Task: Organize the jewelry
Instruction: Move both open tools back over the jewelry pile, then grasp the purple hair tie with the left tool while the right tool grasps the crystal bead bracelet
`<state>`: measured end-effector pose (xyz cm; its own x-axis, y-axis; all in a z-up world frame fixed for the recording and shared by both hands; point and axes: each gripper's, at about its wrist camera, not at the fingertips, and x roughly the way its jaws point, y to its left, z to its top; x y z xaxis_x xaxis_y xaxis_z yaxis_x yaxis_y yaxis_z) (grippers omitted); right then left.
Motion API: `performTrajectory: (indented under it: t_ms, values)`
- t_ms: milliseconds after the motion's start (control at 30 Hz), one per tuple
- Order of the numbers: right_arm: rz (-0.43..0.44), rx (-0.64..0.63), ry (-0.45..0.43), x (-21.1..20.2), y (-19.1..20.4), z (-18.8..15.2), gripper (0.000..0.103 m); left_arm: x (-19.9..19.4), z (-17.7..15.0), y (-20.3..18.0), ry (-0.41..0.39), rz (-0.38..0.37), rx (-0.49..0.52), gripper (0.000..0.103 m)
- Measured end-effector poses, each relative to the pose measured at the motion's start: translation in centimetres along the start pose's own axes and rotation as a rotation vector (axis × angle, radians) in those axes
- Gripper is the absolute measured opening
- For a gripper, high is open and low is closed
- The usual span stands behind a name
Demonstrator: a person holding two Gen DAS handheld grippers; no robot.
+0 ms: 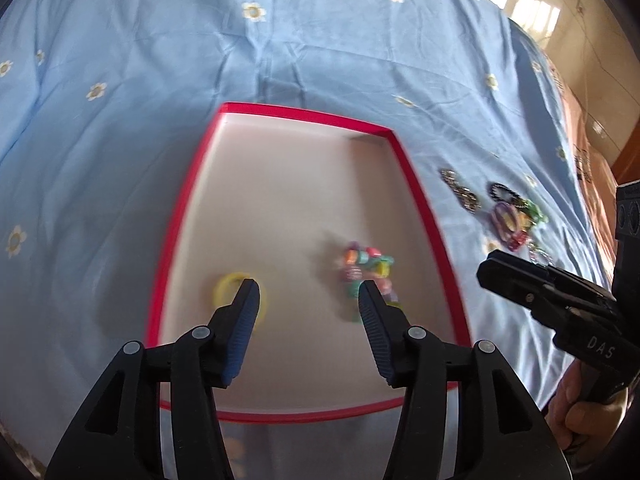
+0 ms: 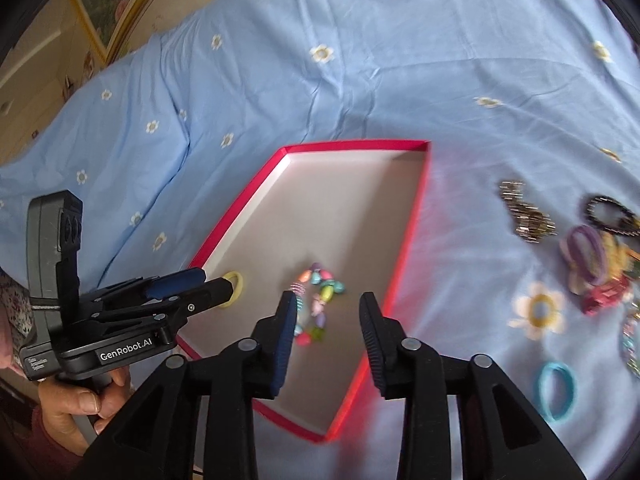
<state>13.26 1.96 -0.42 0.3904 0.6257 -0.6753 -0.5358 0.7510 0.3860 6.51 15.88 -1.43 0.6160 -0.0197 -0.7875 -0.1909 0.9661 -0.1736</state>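
Observation:
A red-rimmed tray (image 1: 412,184) with a pale floor lies on the blue bedspread; it also shows in the right wrist view (image 2: 412,224). Inside lie a yellow ring (image 1: 224,284) (image 2: 236,282) and a multicoloured bead bracelet (image 1: 366,268) (image 2: 320,296). My left gripper (image 1: 306,296) is open and empty above the tray's near end. My right gripper (image 2: 328,308) is open and empty over the tray's right side, above the bracelet. Loose jewelry sits right of the tray: a metal chain (image 2: 526,214), a black beaded band (image 2: 610,216), purple hair ties (image 2: 584,256), a blue hair tie (image 2: 556,390).
The bedspread (image 1: 280,40) has white flower prints and folds. The bed's right edge and a shiny floor (image 1: 592,40) show in the left wrist view. A framed picture (image 2: 116,4) leans at the far left of the right wrist view.

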Motion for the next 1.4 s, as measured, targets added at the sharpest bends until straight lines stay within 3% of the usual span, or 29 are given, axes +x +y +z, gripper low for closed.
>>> performTrajectory:
  t_ms: [667,933,1400]
  values:
    - [-0.24,0.263,-0.126,-9.9,-13.1,-3.7,0.039,3.0,-0.6,-12.4,0.078,-0.166,0.188,0.051]
    - [-0.311,0.312,-0.132,-11.0,-16.3,-4.6,0.049,4.6,1.0,-15.7,0.089,-0.207,0.223,0.054]
    - [-0.399,0.299,-0.072,-10.1,-19.1,-4.2,0.05,11.2,6.1,-20.1,0.131,-0.205,0.301,0.054]
